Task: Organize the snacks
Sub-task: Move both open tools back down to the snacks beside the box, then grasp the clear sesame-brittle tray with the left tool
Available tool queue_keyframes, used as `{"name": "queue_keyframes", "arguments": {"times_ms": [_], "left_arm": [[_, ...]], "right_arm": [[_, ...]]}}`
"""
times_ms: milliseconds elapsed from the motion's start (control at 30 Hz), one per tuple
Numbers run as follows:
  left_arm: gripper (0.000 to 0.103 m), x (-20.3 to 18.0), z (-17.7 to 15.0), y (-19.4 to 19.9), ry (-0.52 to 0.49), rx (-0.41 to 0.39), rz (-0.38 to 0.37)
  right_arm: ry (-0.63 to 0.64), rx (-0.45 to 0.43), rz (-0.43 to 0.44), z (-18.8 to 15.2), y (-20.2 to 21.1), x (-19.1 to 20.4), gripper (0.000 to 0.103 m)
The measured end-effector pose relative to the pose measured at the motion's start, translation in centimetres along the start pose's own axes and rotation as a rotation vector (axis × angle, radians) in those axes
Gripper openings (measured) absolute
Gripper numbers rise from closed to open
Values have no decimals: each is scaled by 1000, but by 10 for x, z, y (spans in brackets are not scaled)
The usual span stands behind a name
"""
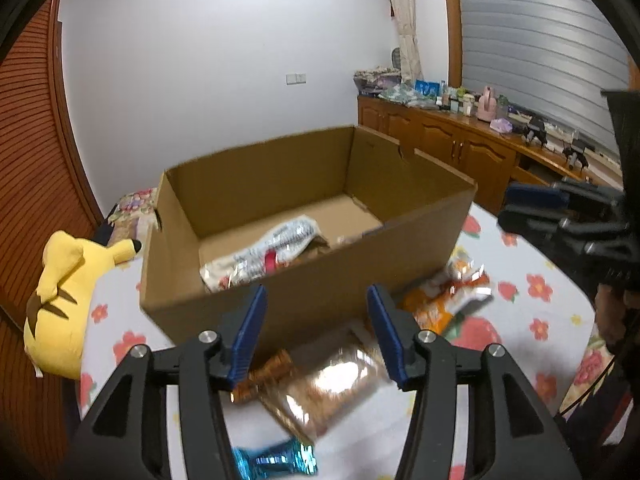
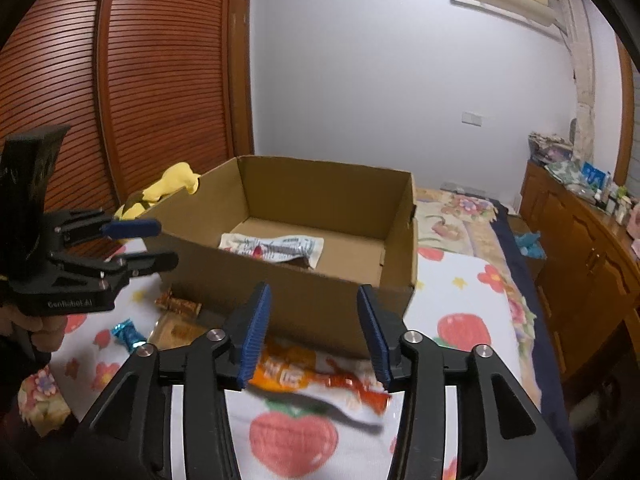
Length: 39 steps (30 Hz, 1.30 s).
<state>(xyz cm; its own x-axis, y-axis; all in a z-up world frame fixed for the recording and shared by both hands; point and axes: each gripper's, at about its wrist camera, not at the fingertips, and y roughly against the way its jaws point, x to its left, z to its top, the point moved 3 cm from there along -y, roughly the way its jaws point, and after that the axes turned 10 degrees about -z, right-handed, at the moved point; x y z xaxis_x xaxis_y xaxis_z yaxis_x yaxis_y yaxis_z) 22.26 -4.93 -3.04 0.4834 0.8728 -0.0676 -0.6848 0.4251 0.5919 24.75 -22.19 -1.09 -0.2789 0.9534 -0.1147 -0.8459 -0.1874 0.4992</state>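
Looking through the left wrist view, the left gripper (image 1: 316, 300) is being held parted and empty before the cardboard box's (image 1: 320, 304) near wall, above a gold packet (image 1: 332, 384). A white wrapper (image 1: 260, 256) is lying inside the box; free bedspread (image 1: 532, 272) is being left at its right.

Through the right wrist view, the right gripper (image 2: 314, 300) is likewise being held apart, gripping nothing, over an orange packet (image 2: 304, 376). Only here is the box's open far floor being shown.

Left hand-held gripper (image 1: 316, 292) parted, right hand-held gripper (image 2: 314, 294) parted — both empty
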Motion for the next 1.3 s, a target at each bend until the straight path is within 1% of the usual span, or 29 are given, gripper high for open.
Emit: {"name": "queue_keyframes", "arguments": {"times_ms": [67, 200, 433, 600, 767, 967, 1067, 1133, 1167, 1300], "left_arm": [[54, 0, -11, -3, 7, 18, 4], [54, 4, -33, -14, 33, 60, 7], [55, 5, -54, -34, 44, 124, 15], [55, 4, -55, -43, 62, 138, -24], [55, 4, -53, -52, 69, 150, -59], [56, 8, -51, -65, 73, 177, -75], [59, 9, -50, -66, 74, 182, -84], [67, 9, -50, -68, 74, 190, -97], [68, 9, -51, -68, 77, 193, -110], [68, 9, -51, -66, 84, 199, -118]], "right_arm": [[-12, 5, 1, -6, 5, 0, 50], [-17, 27, 1, -18, 7, 2, 51], [-3, 69, 6, -35, 7, 7, 51], [16, 104, 14, -43, -4, 12, 51], [42, 149, 12, -44, -29, 15, 51], [40, 203, 18, -44, -59, 13, 51], [44, 223, 4, -47, -71, 12, 51], [40, 234, 4, -49, -76, 11, 51], [41, 241, 3, -50, -78, 10, 51], [27, 264, -5, -58, -88, 6, 51]]}}
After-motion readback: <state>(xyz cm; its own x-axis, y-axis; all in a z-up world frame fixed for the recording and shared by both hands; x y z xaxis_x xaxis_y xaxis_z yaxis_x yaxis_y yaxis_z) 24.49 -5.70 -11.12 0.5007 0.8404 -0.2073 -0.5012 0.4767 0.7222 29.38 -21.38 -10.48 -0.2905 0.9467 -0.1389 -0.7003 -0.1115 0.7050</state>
